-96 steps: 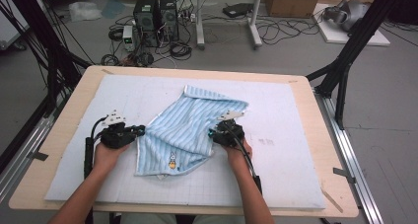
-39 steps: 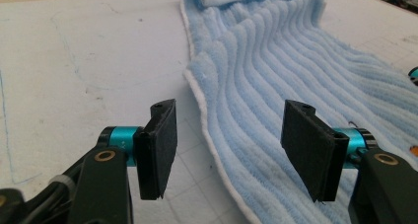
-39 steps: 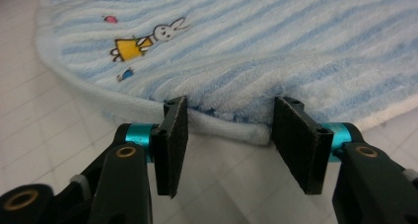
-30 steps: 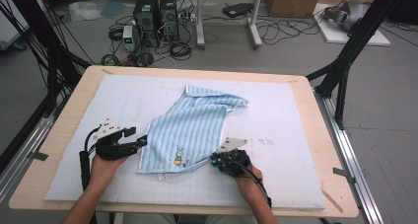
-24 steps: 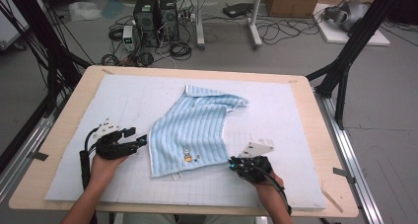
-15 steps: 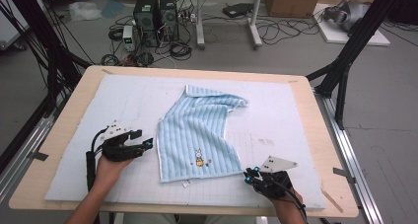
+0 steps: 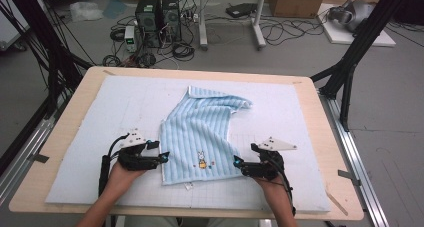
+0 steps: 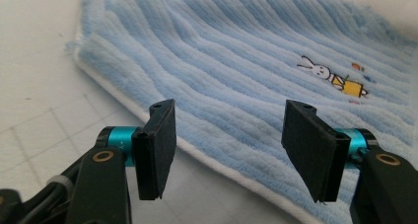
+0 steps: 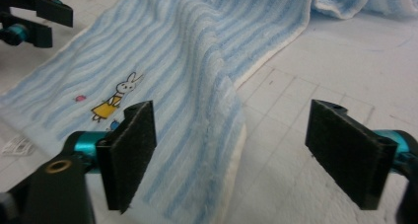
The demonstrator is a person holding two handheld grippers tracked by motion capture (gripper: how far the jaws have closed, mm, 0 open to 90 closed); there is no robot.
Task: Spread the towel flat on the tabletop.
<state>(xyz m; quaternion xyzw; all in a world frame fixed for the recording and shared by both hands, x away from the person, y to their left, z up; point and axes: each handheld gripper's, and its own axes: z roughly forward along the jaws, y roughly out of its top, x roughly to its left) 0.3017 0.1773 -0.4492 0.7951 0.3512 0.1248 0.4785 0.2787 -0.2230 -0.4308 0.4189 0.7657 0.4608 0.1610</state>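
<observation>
A light blue striped towel point(image 7: 200, 132) with a small rabbit picture point(image 7: 201, 159) lies partly spread on the white gridded mat point(image 7: 85, 132), its far corner bunched. My left gripper point(image 7: 164, 157) sits at the towel's near left edge, open, and the left gripper view shows that edge point(image 8: 212, 155) just ahead of the jaws. My right gripper point(image 7: 236, 162) is at the near right corner. Its jaws have just been opening and stand wide. The towel's raised corner fold point(image 9: 217, 125) lies between them with neither pad pressing on it.
The mat covers a wooden table point(image 7: 330, 147) with bare mat to the left and right of the towel. Black frame posts point(image 7: 350, 62) stand at both sides. Computer cases point(image 7: 157, 12) and cables lie on the floor beyond the far edge.
The right gripper pulled the towel's near corner toward the front right, spreading the cloth, then let go of it. The left gripper slid right to the towel's left edge.
</observation>
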